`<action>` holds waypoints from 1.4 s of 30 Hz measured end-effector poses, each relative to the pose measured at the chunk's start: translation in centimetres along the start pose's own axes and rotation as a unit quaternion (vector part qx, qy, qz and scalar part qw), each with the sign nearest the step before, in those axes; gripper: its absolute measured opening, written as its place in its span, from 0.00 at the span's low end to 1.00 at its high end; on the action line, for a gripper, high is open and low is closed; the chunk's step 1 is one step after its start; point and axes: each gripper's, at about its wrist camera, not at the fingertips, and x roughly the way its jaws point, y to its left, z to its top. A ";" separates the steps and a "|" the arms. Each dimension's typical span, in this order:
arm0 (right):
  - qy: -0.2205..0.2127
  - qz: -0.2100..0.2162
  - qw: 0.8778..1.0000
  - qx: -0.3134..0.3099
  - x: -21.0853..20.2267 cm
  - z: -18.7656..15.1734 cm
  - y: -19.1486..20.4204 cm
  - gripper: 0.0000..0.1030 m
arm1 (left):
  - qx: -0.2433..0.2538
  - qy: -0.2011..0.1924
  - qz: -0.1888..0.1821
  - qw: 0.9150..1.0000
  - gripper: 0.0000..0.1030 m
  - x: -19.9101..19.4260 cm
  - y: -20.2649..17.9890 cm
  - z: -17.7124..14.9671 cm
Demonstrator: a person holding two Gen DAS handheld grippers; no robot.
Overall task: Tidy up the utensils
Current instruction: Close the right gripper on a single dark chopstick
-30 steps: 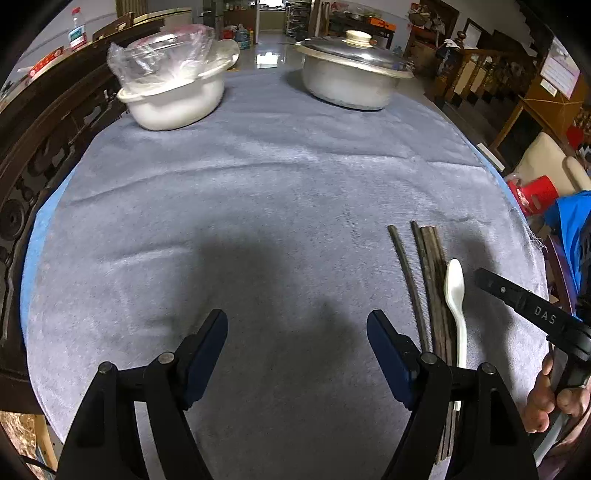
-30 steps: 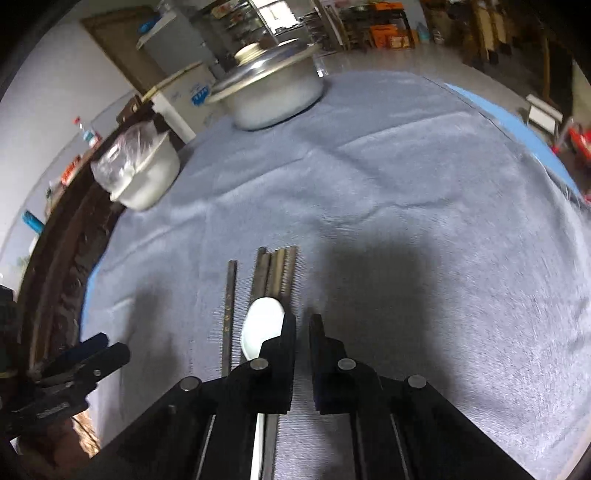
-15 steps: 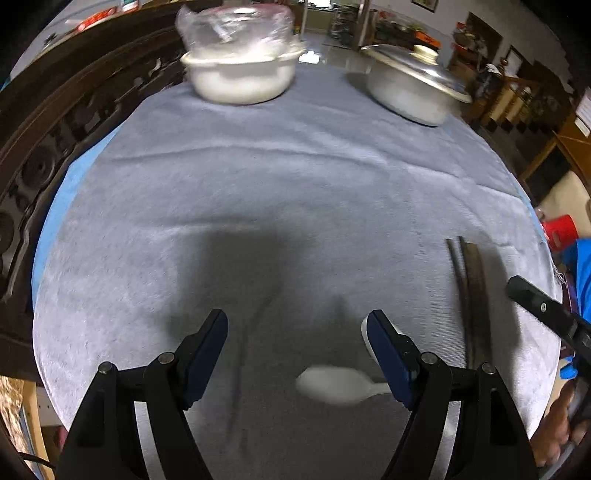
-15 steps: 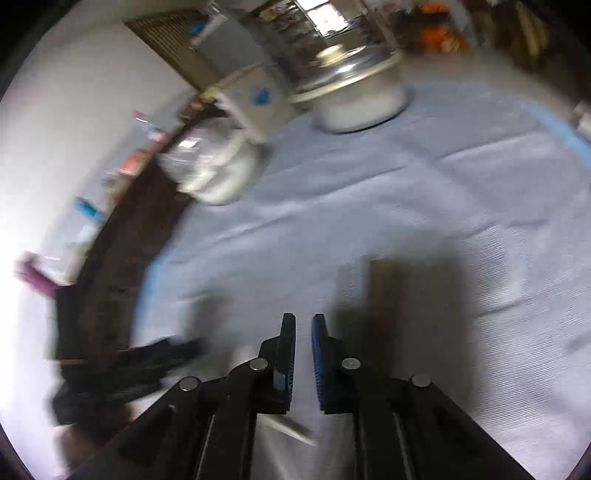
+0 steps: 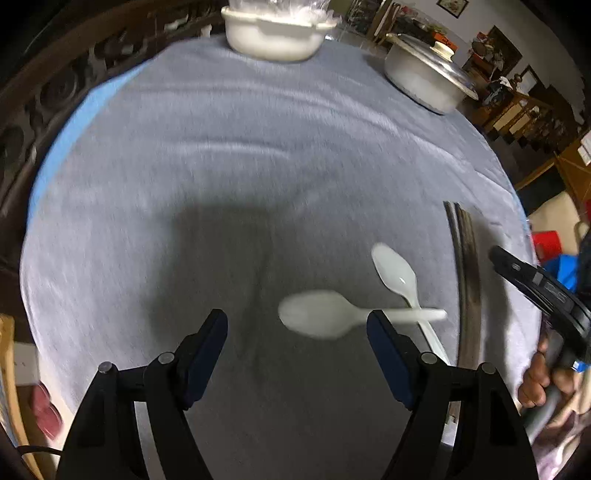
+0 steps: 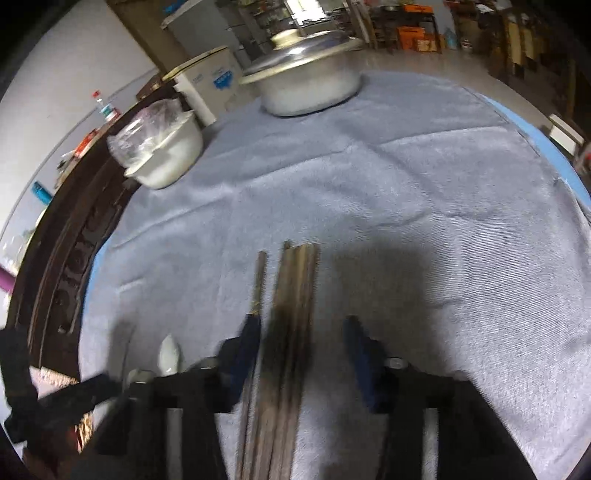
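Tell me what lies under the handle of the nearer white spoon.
The second white spoon's handle passes under the nearer spoon's handle, on the grey cloth. The crossing point itself is covered.

Home dining room: clothed table (image 5: 258, 155), lidded pot (image 6: 306, 85)

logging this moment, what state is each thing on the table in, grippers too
left gripper: open, nothing between its jaws
right gripper: jaws opening, chopsticks lie between them, not pressed
chopsticks: flat on the cloth, bundled, one lying slightly apart
two white spoons: on the cloth, handles crossed
metal pot: lid on
white bowl: covered with clear plastic
grey cloth: spread, slightly wrinkled
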 end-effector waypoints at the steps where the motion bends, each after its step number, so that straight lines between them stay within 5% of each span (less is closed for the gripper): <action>1: 0.005 -0.001 1.000 0.005 0.4 0.2 -0.2 0.38 | -0.005 0.005 -0.005 1.000 0.76 0.1 -0.1 -0.3; 4: 0.011 -0.017 0.999 -0.025 1.6 0.2 0.8 0.37 | -0.014 0.018 -0.007 1.000 0.76 0.9 -0.5 -0.6; 7: -0.003 -0.098 0.991 -0.090 1.7 -0.2 1.8 0.28 | -0.010 0.010 0.012 1.000 0.76 1.5 -1.1 -0.5; 9: -0.012 -0.166 0.983 -0.077 1.2 0.2 0.2 0.23 | -0.003 0.002 0.033 0.999 0.76 1.9 -1.3 -0.1; 13: -0.059 -0.101 0.993 -0.001 -2.7 0.9 -2.9 0.24 | 0.009 -0.014 0.057 0.998 0.76 2.6 -1.5 0.2; 17: -0.022 -0.098 0.995 -0.004 -2.1 1.1 -2.9 0.25 | 0.014 -0.023 0.067 0.997 0.76 3.3 -1.8 0.9; 20: 0.000 -0.091 0.993 0.071 -1.0 1.8 -5.5 0.25 | 0.017 -0.035 0.085 0.996 0.51 3.3 -1.8 1.1; 24: 0.019 -0.099 0.992 0.076 0.4 3.1 -5.1 0.26 | 0.021 -0.035 0.080 0.996 0.18 3.2 -1.6 2.1; 29: 0.054 -0.177 0.982 0.027 2.6 4.7 -2.4 0.26 | -0.013 -0.022 0.037 0.999 0.14 1.9 -0.3 3.3; 32: 0.053 -0.208 0.977 -0.014 3.3 4.8 -1.0 0.17 | -0.033 -0.016 0.030 0.999 0.15 0.0 1.0 2.0; 37: 0.024 -0.183 0.983 0.007 2.3 3.6 -1.0 0.08 | -0.054 0.017 0.004 0.998 0.26 0.2 1.0 1.3; 42: -0.035 -0.046 0.997 0.059 -2.4 1.4 -2.7 0.06 | -0.078 0.018 0.001 0.997 0.29 2.0 0.7 1.3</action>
